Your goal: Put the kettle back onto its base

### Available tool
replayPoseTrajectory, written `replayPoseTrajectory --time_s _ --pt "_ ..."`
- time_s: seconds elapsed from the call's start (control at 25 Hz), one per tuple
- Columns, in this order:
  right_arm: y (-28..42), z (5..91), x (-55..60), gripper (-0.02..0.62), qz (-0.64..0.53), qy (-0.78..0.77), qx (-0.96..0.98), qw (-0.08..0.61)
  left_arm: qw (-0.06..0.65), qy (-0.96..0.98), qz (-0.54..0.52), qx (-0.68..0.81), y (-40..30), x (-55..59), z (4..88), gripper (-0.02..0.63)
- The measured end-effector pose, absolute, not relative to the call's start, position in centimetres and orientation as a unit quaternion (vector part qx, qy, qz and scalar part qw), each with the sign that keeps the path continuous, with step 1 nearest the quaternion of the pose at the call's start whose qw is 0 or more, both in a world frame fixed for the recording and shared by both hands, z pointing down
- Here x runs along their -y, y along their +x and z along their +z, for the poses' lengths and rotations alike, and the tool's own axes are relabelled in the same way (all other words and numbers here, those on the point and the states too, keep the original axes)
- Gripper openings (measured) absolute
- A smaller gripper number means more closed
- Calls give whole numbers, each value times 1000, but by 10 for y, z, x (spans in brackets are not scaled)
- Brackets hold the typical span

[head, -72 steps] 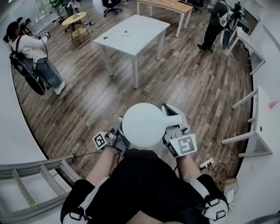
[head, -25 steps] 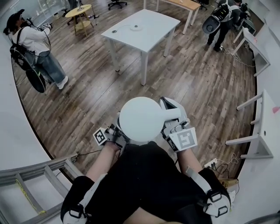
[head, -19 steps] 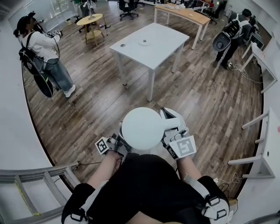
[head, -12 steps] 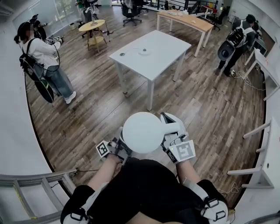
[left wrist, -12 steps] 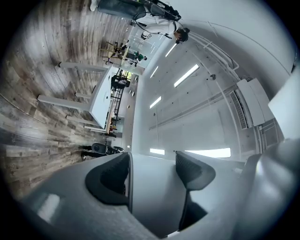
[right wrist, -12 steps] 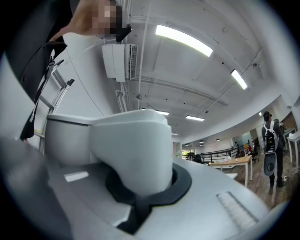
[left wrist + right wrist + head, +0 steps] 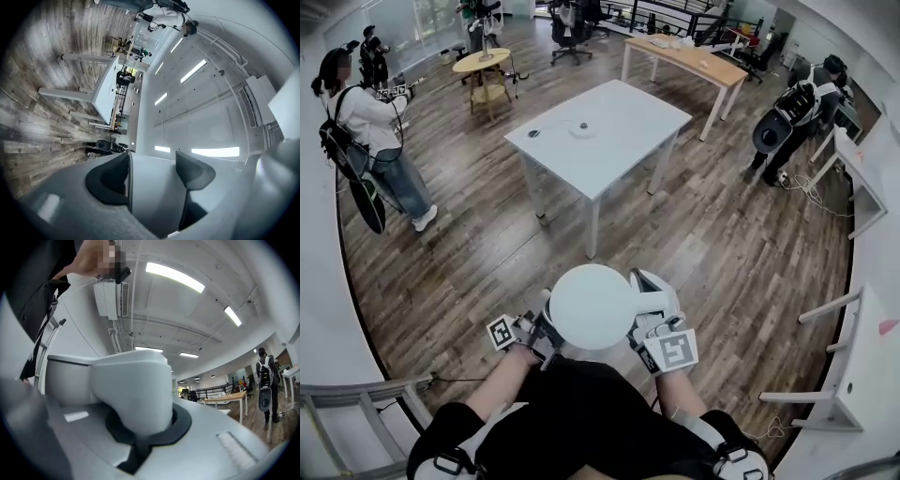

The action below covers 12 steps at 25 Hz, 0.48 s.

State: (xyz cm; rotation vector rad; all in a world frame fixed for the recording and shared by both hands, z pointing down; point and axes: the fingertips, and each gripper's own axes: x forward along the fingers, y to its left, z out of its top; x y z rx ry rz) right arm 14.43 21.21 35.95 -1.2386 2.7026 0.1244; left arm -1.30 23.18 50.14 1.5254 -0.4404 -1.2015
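I carry a white kettle [image 7: 592, 307] in front of my body, above the wooden floor. My left gripper [image 7: 536, 326] sits at its left side and is mostly hidden under it. In the left gripper view, the gripper [image 7: 150, 176] has its dark pads [image 7: 108, 180] on either side of the white kettle wall [image 7: 154, 197]. My right gripper [image 7: 649, 319] is shut on the kettle's handle [image 7: 131, 385], which fills its dark pads [image 7: 180, 420]. The round kettle base [image 7: 580, 129], with its cord, lies on the white table [image 7: 628, 112] ahead.
A person with a camera rig [image 7: 364, 131] stands at the left, and another with a backpack [image 7: 783, 120] at the far right. A wooden desk [image 7: 684, 56] and a round table [image 7: 483, 62] stand beyond. White desks [image 7: 867, 347] line the right wall. A ladder [image 7: 347, 403] lies lower left.
The kettle stays held by both grippers while I walk forward. The white table with the base has drawn closer and shifted slightly left in the head view.
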Motion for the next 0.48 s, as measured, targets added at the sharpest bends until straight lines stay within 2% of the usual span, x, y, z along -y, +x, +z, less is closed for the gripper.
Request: replayPoseTrajectory --time_s 0.48 --pt "136 358 -135 5 49 -436 -896 66 561 637 -504 162 -18 -149 506 322"
